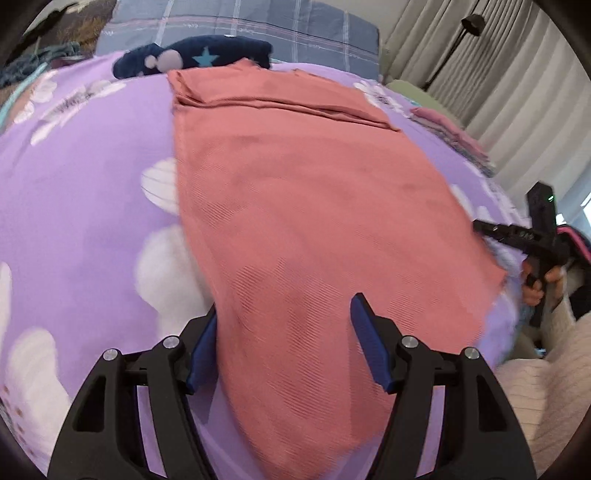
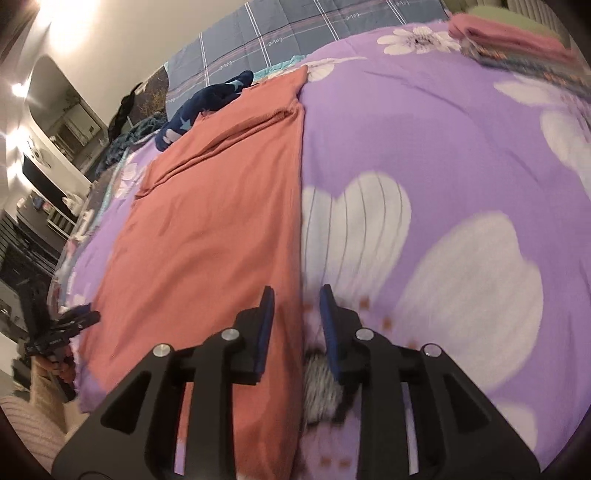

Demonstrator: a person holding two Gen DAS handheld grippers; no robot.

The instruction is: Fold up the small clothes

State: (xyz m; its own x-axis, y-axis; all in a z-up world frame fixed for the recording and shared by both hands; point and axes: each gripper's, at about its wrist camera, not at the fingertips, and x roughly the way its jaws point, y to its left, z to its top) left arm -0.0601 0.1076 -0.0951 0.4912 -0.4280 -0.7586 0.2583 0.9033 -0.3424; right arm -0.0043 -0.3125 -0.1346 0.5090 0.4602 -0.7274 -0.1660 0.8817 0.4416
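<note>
A salmon-pink garment (image 1: 295,206) lies flat and lengthwise on the purple flowered bedspread (image 1: 85,192), with a folded band across its far end. My left gripper (image 1: 284,332) is open, its jaws astride the garment's near left edge. My right gripper (image 2: 295,317) is open over the garment's (image 2: 207,236) near right edge, with the left pad above the cloth and the right pad above the bedspread (image 2: 443,147). Neither grips anything. The right gripper also shows at the right of the left wrist view (image 1: 484,227), and the left gripper at the left of the right wrist view (image 2: 86,314).
A navy garment with stars and dots (image 1: 192,55) lies just beyond the pink one's far end. A stack of folded clothes (image 2: 517,44) sits at the far right of the bed. A blue plaid quilt (image 1: 258,26) lies behind. Curtains (image 1: 498,74) hang at the right.
</note>
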